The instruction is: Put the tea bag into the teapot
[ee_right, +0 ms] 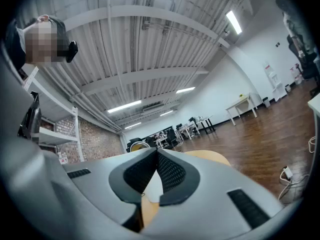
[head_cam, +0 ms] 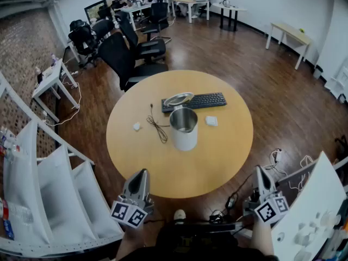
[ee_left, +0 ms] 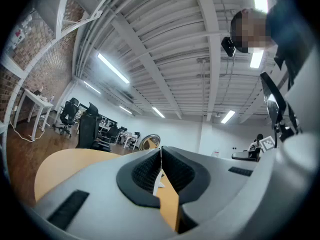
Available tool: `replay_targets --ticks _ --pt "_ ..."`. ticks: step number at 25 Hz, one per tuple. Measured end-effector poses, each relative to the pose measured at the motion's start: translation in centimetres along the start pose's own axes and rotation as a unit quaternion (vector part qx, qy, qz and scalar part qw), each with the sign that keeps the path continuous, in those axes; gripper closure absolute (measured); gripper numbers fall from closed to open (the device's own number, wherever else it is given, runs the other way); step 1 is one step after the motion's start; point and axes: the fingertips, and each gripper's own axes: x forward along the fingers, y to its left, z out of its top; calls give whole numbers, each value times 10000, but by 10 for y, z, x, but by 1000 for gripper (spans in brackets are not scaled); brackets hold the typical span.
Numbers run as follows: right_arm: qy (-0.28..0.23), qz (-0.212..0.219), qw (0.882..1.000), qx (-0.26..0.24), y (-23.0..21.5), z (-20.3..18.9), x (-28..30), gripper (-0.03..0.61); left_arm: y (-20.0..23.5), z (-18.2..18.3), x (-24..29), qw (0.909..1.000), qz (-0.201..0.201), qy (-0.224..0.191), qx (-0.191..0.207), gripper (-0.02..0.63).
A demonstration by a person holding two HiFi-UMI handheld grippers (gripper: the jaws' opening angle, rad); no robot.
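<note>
A steel teapot (head_cam: 184, 128) stands open-topped near the middle of the round wooden table (head_cam: 136, 162). Its lid (head_cam: 178, 99) leans just behind it against a black keyboard (head_cam: 194, 101). A white tea bag (head_cam: 211, 120) lies flat on the table just right of the pot. My left gripper (head_cam: 143, 173) hovers at the table's near edge, jaws shut and empty, and points up and across the tabletop (ee_left: 160, 152). My right gripper (head_cam: 261, 171) hangs off the table's near right side, also shut with nothing in it (ee_right: 156, 152). Both are well short of the pot.
A thin black cord (head_cam: 157, 127) and a small white scrap (head_cam: 136, 126) lie left of the pot. Black office chairs (head_cam: 128, 58) stand behind the table. White shelving (head_cam: 49, 184) is at my left and a white board (head_cam: 312, 211) at my right.
</note>
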Motion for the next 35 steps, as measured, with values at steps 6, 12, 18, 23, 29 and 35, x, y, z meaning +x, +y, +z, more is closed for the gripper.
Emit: replay_targets --ticks 6,12,18,23,29,35 --pt "-42 -104 9999 -4 30 -20 18 571 24 4 -7 9998 -172 77 68 612" --pt "-3 -319 9994 -126 54 -28 21 571 45 -2 -7 9991 -357 215 -78 612" --pt "174 -321 9990 -271 48 -34 27 571 70 -15 -1 9991 -236 302 -154 612" --pt "155 -173 9985 -496 41 -21 54 571 74 -20 22 9992 -176 354 -108 612" --pt "656 -43 9950 -749 10 -38 93 571 65 -19 59 9991 -59 413 34 612" --pt "1182 9 9874 -1053 -17 -50 131 571 64 -29 87 9982 89 590 92 612"
